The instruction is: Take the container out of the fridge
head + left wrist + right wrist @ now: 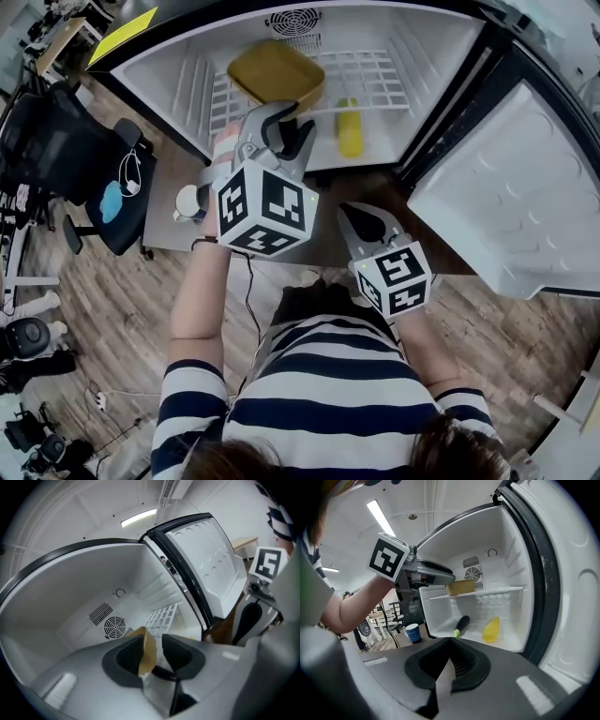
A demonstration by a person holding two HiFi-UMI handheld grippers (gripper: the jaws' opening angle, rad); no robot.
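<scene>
The container (pixel 275 73) is sat on the wire shelf (pixel 375 75) at the far left of the open fridge (pixel 441 56), tan-yellow and open-topped from the look of it. The left gripper (pixel 286 122) is pushed in at its near edge. In the left gripper view the container's thin wall is stood between the jaws, close against one pad with a gap to the other, so nothing's clamped yet. The right gripper (pixel 368 223) is held back outside the fridge, jaws pinched together on nothing.

Handling guess: probably light, with a thin wall that might flex, so a firm but not crushing pinch on the rim is likely wanted. It should be lifted level in case something's inside, which can't be made out. A yellow item (pixel 349 128) is lying on the fridge floor below, well clear.
</scene>
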